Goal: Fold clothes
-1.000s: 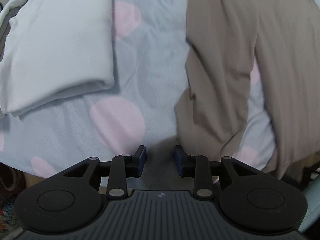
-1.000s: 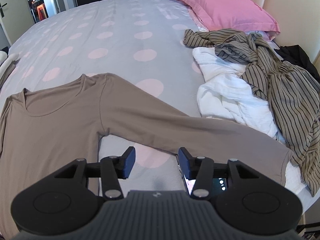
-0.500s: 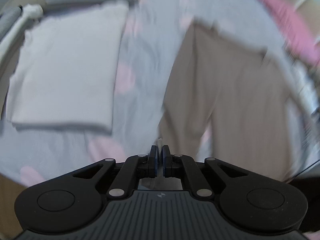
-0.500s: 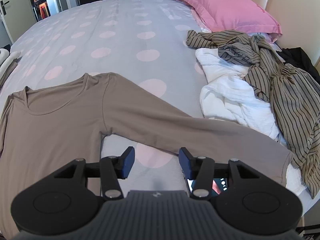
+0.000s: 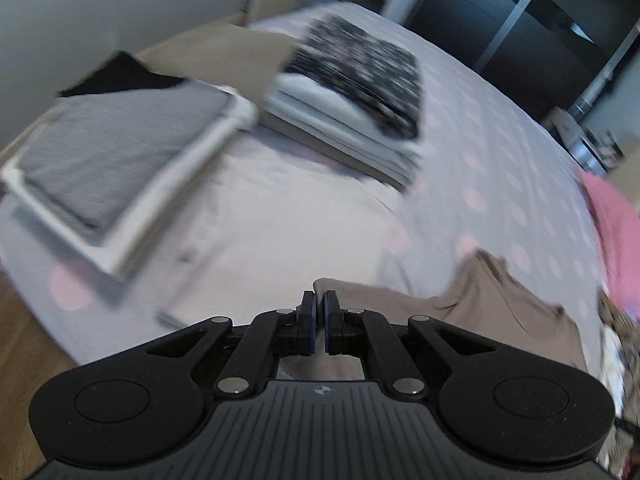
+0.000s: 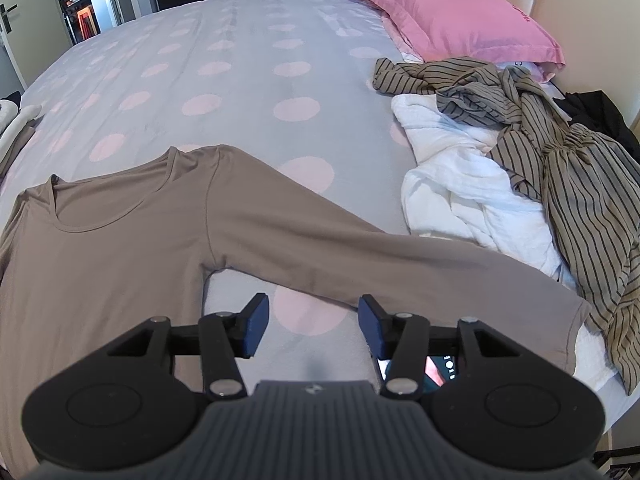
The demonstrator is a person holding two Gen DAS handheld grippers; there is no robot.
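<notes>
A taupe long-sleeve shirt (image 6: 120, 240) lies flat on the dotted grey bedspread (image 6: 240, 60), its right sleeve (image 6: 400, 264) stretched toward the bed's edge. My right gripper (image 6: 312, 316) is open and empty, hovering just below that sleeve. In the left wrist view my left gripper (image 5: 320, 320) is shut on a fold of the taupe shirt (image 5: 460, 300), lifted above the bed. The view is motion-blurred.
Folded clothes sit in piles: a grey one (image 5: 112, 148), a black patterned one on white (image 5: 360, 76). A striped shirt (image 6: 560, 152) and white garment (image 6: 460, 184) lie crumpled at right by a pink pillow (image 6: 452, 16). A phone (image 6: 436, 370) lies at the bed edge.
My left gripper closed on the taupe shirt's edge and swung up and around with it toward the folded piles. The right gripper stayed open and hardly moved.
</notes>
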